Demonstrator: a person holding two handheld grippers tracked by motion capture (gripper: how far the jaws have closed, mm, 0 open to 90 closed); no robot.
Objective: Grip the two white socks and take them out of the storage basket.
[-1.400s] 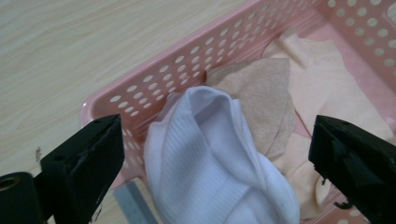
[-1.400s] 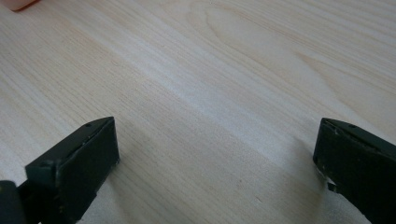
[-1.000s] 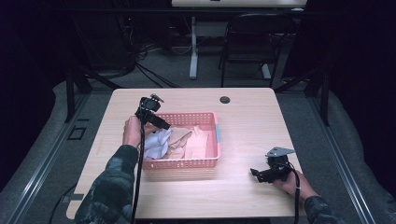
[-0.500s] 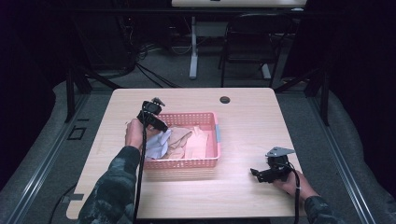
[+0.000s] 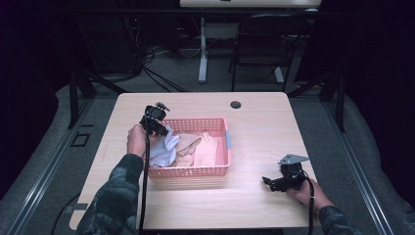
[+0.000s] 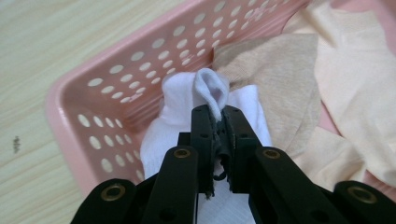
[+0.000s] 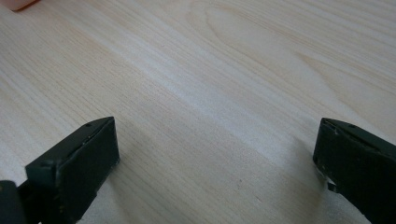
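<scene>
Pink basket (image 5: 215, 171) holds beige cloths (image 6: 289, 74) at 3 o'clock of white cloth (image 6: 187, 93); left gripper (image 6: 215, 116) just closed, pinching white cloth; right gripper (image 7: 215, 163) low over table (image 7: 210, 70), jaws spread.

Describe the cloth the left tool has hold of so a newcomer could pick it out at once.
Start at the pink perforated basket on the wooden table. At its left end lies a white cloth, a fold of it pinched in the left tool, whose jaws have just been closing. It is the only pure white piece; the cloths beside it are beige and cream.
</scene>
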